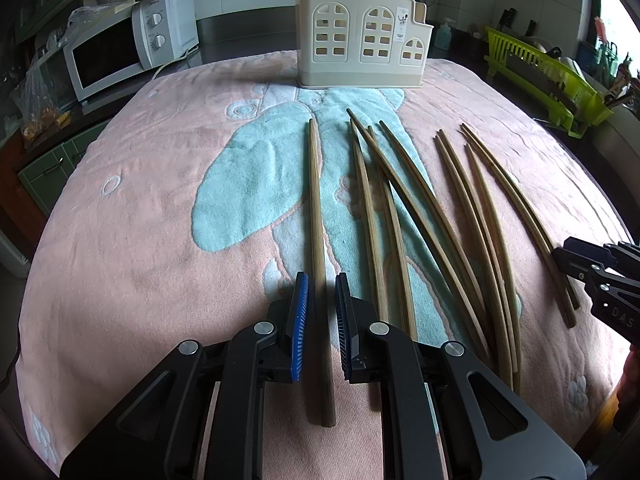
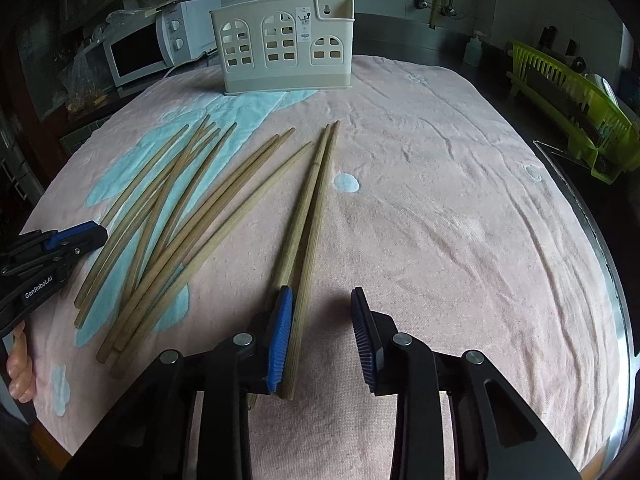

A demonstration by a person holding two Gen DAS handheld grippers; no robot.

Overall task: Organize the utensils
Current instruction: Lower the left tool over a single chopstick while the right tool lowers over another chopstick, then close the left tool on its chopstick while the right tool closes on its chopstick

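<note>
Several bamboo chopsticks (image 1: 400,208) lie fanned out on a pink and teal towel (image 1: 140,220). A beige utensil holder (image 1: 360,40) with window cut-outs stands upright at the towel's far edge, also seen from the right wrist (image 2: 280,48). My left gripper (image 1: 322,280) is shut on one chopstick (image 1: 316,200), which lies apart at the left and runs back between the blue pads. My right gripper (image 2: 322,292) is open over the near end of a pair of chopsticks (image 2: 312,208). Its left pad (image 2: 282,332) touches them, and the right pad stands clear.
A white microwave (image 1: 120,52) sits off the towel at the back left. A green dish rack (image 2: 572,104) stands at the right. A metal counter edge (image 2: 600,240) runs along the right. Part of a hand (image 2: 20,368) shows at the left.
</note>
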